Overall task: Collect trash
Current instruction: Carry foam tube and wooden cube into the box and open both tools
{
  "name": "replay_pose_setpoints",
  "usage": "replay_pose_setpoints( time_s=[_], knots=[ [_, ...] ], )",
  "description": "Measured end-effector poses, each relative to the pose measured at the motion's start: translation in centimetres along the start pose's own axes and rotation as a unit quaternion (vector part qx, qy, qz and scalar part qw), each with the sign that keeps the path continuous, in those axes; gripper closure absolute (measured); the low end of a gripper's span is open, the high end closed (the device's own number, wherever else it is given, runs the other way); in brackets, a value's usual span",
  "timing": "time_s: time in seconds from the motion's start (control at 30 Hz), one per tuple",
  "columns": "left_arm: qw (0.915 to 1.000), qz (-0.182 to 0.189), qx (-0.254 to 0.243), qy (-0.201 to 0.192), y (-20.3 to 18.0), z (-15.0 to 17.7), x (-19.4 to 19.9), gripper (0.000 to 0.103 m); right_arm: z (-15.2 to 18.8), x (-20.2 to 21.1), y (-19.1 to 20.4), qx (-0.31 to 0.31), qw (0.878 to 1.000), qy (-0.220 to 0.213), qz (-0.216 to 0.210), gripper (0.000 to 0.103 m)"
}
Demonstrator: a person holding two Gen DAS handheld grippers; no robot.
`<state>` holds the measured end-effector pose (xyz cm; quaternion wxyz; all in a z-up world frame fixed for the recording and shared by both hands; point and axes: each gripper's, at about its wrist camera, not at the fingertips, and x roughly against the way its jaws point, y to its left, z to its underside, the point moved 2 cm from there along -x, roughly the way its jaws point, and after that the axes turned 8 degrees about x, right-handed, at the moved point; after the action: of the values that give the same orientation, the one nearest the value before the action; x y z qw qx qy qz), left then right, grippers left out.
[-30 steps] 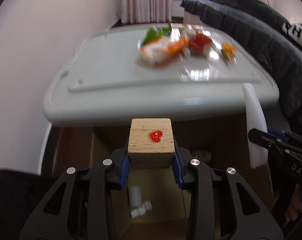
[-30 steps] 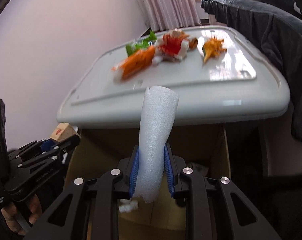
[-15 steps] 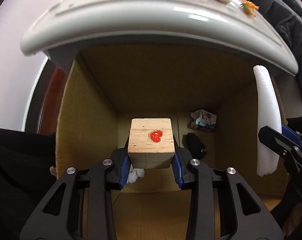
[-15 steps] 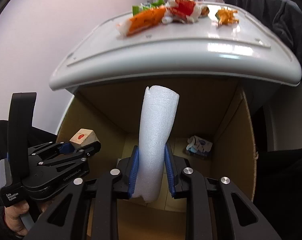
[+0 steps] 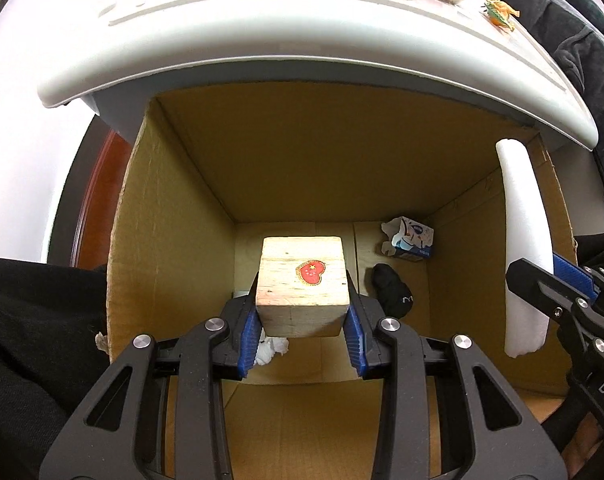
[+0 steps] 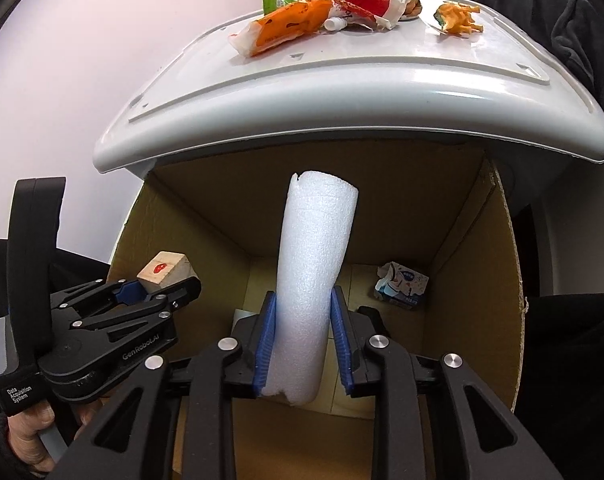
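My left gripper is shut on a wooden block with a red heart sticker, held over the open cardboard box. It also shows in the right wrist view at the box's left edge. My right gripper is shut on a white foam tube, upright over the box; the tube shows in the left wrist view too. Wrappers and orange scraps lie on the white table above the box.
Inside the box lie a crumpled blue-white carton, a black item and white crumpled paper. The table edge overhangs the box's far side. Dark clothing drapes at the right.
Both grippers have tilted down from facing the table top to looking into the box, and moved a little closer over it. Both keep hold of their items.
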<state>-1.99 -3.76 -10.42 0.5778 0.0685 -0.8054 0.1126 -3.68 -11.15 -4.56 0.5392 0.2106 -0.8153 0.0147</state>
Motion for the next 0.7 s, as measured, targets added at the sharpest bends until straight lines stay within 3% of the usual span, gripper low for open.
replay_pose_setpoints(
  time_s=[0.03,0.07,0.1,0.17,0.23,0.7],
  knots=[
    [1.0000,0.002,0.000,-0.001,0.0,0.0,0.1,0.068,0.0,0.1,0.1,0.001,1.000,0.001,-0.001,0.070],
    [1.0000,0.000,0.000,-0.002,-0.1,0.0,0.3,0.058,-0.1,0.1,0.1,0.000,1.000,0.001,0.001,0.057],
    [1.0000,-0.009,0.001,-0.005,-0.2,0.0,0.4,0.035,-0.1,0.3,0.0,-0.002,1.000,-0.003,0.005,0.041],
    [0.9994,-0.024,0.006,-0.026,0.0,0.0,1.1,0.016,-0.3,1.0,-0.2,-0.010,0.999,-0.024,0.021,0.036],
    [0.9991,-0.017,0.012,-0.037,0.2,-0.1,1.6,0.016,-0.3,1.2,-0.6,-0.020,0.999,-0.028,0.020,0.036],
    [0.9995,-0.012,0.027,-0.015,0.3,-0.4,0.7,0.016,-0.4,1.7,-3.4,-0.096,0.994,-0.030,0.031,0.027]
  ],
)
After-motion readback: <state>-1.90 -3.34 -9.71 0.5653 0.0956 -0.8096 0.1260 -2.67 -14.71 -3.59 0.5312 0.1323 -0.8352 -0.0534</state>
